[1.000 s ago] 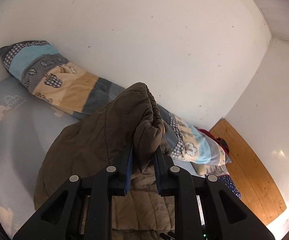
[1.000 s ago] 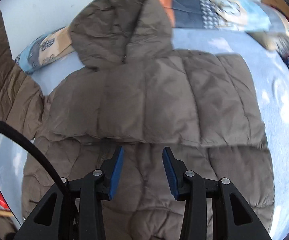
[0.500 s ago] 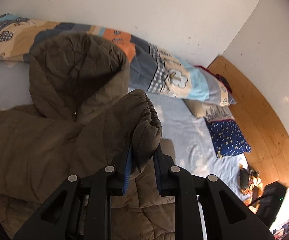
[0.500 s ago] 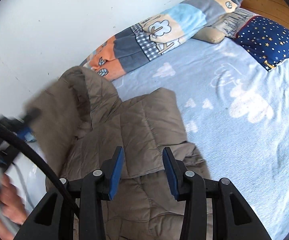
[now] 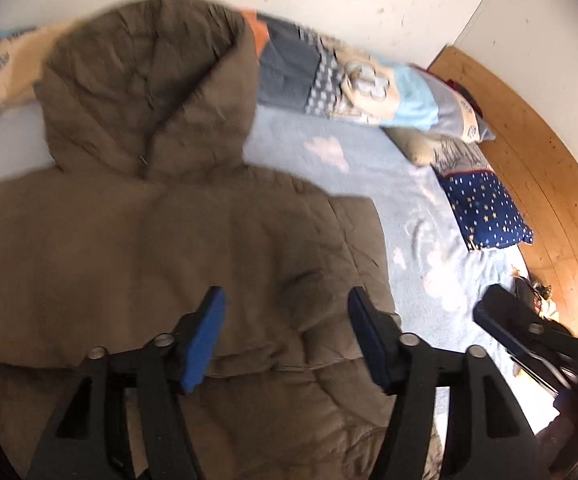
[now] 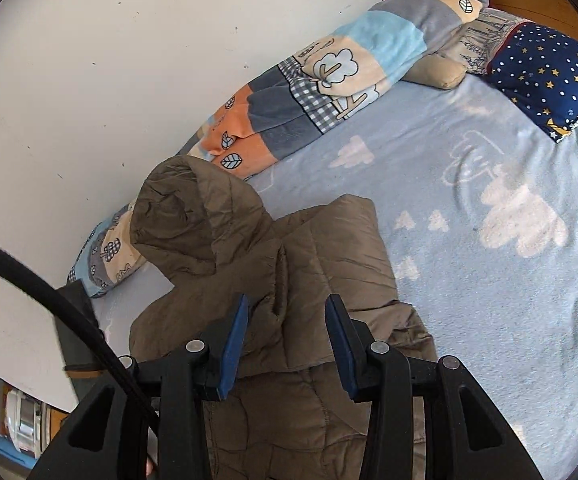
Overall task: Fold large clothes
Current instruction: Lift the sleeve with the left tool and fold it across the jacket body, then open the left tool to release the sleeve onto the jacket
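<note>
A brown hooded puffer jacket [image 5: 137, 240] lies on the light blue bed sheet [image 5: 369, 168], hood toward the wall, with both sleeves folded in over the body. My left gripper [image 5: 285, 312] is open and empty just above the jacket's right side. In the right wrist view the same jacket [image 6: 257, 264] lies below my right gripper [image 6: 285, 320], which is open and empty over the folded sleeve. The right gripper also shows at the right edge of the left wrist view [image 5: 529, 336].
A long patchwork bolster [image 6: 329, 88] lies along the white wall. A beige pillow [image 6: 441, 70] and a navy star pillow [image 6: 549, 76] lie at the bed's head by the wooden headboard [image 5: 529, 128]. A black cable [image 6: 49, 304] crosses the lower left.
My left gripper has opened and let go of the sleeve cuff, which now lies folded over the jacket body. The right gripper has stayed open and shifted slightly over the jacket.
</note>
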A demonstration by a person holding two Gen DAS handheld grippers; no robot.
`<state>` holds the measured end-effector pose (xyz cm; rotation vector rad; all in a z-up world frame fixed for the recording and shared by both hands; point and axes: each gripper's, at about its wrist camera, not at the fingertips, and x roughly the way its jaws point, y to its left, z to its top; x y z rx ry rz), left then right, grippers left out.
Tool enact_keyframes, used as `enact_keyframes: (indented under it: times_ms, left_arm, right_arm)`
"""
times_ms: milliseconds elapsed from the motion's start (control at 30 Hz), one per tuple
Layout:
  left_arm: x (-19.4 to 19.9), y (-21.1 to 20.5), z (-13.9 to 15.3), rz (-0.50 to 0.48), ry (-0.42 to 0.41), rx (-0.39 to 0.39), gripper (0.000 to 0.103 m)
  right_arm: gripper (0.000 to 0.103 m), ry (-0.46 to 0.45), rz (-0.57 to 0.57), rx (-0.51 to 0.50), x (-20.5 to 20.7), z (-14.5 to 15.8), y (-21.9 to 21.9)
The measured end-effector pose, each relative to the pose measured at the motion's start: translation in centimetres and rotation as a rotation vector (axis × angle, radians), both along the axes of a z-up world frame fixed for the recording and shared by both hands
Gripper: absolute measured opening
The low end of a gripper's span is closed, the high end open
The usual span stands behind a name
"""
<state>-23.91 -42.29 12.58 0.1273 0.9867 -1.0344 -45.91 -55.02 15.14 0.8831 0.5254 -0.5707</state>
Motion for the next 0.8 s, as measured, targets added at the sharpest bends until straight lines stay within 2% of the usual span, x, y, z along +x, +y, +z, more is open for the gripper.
enact_keyframes:
  times_ms: [67, 133, 267, 300, 400, 467, 533, 667, 733, 800]
  left_arm:
    - [1.5, 2.5, 1.4, 0.027, -0.047, -0.005, 0.066]
    - [3.7, 4.6, 1.8, 0.083, -0.096, 0.023, 0.066]
    - [9.8, 9.4, -0.3, 0.250, -0.226, 0.184, 0.066]
    - [10.8, 10.3, -1.0, 0.273, -0.235, 0.216, 0.066]
    - [14.3, 13.0, -4.2, 0.332, -0.183, 0.278, 0.066]
    - [15.8, 14.5, -6.1, 0.341, -0.109, 0.268, 0.066]
    - [16.4, 15.2, -7.5, 0.346, -0.074, 0.254, 0.067]
    - [16.3, 15.3, -9.6, 0.345, -0.066, 0.274, 0.070]
    - [16.0, 15.0, -9.7, 0.344, -0.065, 0.282, 0.073]
    - [16.8, 14.6, -10.1, 0.350, -0.034, 0.288, 0.075]
  right_arm:
    - [0.044, -0.008, 0.023, -0.003, 1.2, -0.3, 0.4]
    - [0.037, -0.001, 0.066, -0.030, 3.1, -0.5, 1.4]
    - [0.031, 0.054, 0.131, -0.161, 7.1, -1.0, 3.7]
    - [0.030, 0.071, 0.146, -0.184, 8.1, -1.4, 4.1]
    - [0.029, 0.106, 0.160, -0.193, 10.1, -2.6, 4.5]
    - [0.029, 0.133, 0.160, -0.194, 11.2, -3.6, 4.3]
    - [0.029, 0.176, 0.166, -0.186, 12.3, -5.0, 4.0]
    - [0.029, 0.311, 0.206, -0.161, 14.2, -8.3, 3.7]
    - [0.029, 0.388, 0.240, -0.179, 15.1, -9.6, 4.1]
    - [0.029, 0.418, 0.254, -0.201, 15.3, -10.2, 4.3]
